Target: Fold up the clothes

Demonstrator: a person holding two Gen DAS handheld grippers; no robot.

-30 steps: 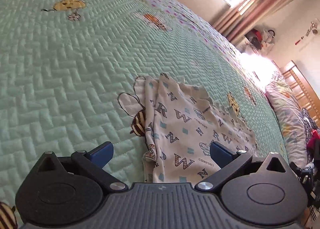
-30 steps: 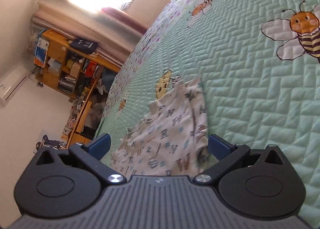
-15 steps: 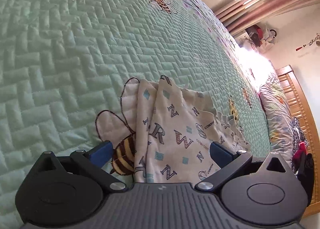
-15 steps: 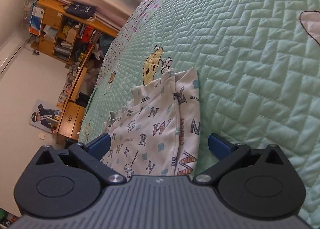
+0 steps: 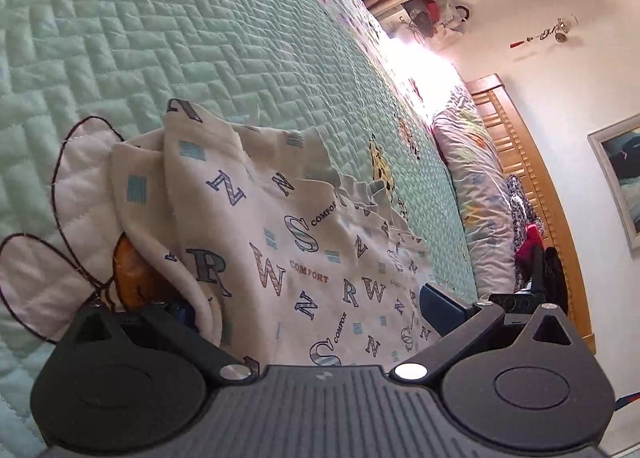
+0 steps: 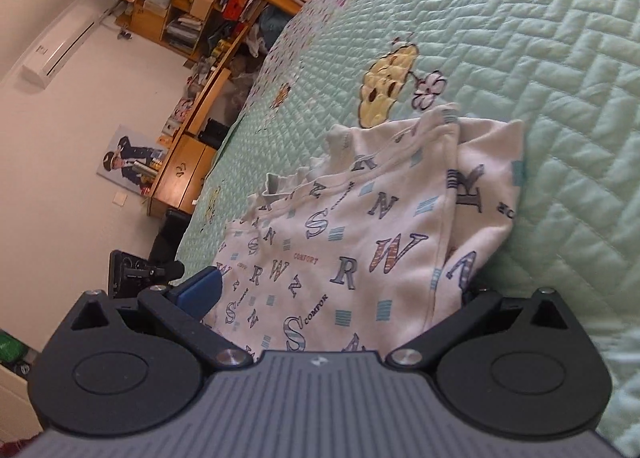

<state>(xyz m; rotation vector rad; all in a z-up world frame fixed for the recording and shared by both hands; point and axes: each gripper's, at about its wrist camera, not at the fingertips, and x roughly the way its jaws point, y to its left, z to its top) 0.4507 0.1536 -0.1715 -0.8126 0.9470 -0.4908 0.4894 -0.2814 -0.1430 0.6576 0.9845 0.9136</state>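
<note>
So the letter-print garment [image 5: 280,258] is lying partly folded on the mint quilted bedspread [image 5: 160,38], one end draped over an embroidered bee [image 5: 60,218]. Both claws are right down at its near edge from opposite ends. The left gripper [image 5: 312,310] has its jaws spread wide with cloth lying between them, and one pad looks tucked under the fold. The right gripper [image 6: 340,294] looks the same, wide open and straddling the thick folded edge [image 6: 452,218], nothing pinched yet. The cloth runs straight ahead of each claw, long side between them, so I'd guess both close, then lift together
</note>
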